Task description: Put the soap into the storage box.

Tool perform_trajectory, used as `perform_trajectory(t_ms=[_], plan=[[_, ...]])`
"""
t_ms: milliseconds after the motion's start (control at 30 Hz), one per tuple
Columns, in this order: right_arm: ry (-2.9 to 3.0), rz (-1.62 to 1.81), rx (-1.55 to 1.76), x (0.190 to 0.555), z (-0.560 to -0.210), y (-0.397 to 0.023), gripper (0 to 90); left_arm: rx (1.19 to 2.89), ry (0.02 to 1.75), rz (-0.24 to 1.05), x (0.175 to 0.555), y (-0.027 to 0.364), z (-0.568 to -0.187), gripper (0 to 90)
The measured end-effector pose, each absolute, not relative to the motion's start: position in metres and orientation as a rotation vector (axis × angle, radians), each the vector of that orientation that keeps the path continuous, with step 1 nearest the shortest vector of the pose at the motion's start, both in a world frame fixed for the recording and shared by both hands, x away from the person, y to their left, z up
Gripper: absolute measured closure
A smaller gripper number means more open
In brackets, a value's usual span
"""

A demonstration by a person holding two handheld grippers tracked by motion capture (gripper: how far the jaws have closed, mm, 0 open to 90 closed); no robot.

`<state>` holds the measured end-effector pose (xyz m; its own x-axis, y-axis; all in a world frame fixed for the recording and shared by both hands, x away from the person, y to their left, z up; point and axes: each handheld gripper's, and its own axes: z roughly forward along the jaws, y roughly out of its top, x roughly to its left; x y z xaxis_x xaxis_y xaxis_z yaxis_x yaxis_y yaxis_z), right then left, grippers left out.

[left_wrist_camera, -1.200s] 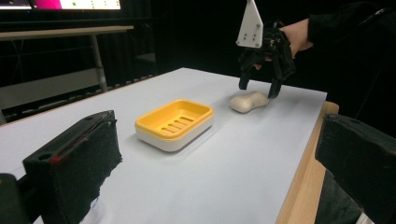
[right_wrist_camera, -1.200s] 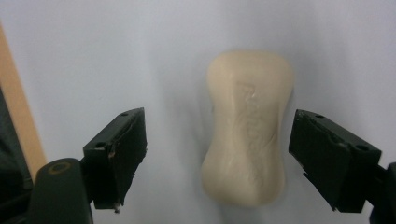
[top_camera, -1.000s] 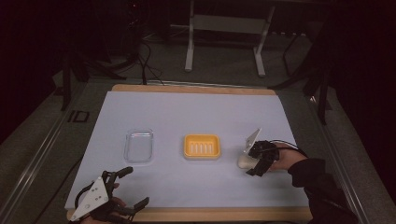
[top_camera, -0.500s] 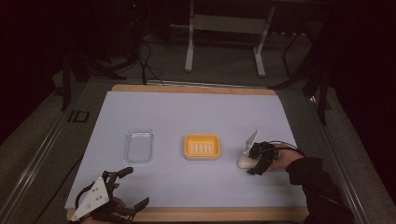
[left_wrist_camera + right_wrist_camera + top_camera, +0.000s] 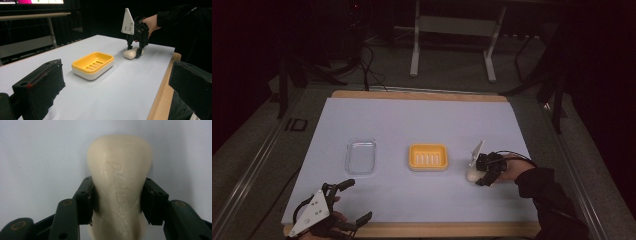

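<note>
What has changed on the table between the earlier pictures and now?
The right gripper has just been closing and now clamps the soap bar, which lies on the table. The left gripper, yellow soap dish and clear lid stayed as they were.

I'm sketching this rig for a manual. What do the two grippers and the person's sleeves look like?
Both are black two-jaw tools. The left gripper and the right gripper each carry a pale three-cornered plate with small holes. A black cable loops from the right one. The right sleeve is black.
</note>
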<state>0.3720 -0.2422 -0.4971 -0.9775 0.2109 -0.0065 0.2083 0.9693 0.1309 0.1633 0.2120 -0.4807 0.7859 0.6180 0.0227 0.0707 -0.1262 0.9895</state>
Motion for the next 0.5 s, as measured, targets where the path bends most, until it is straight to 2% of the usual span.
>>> perform_trajectory(t_ms=[500], plan=[[3.127,0.301,0.221,0.374,-0.474,-0.249,49.8,1.649,0.553,0.511,0.163,0.212,-0.481,0.1]])
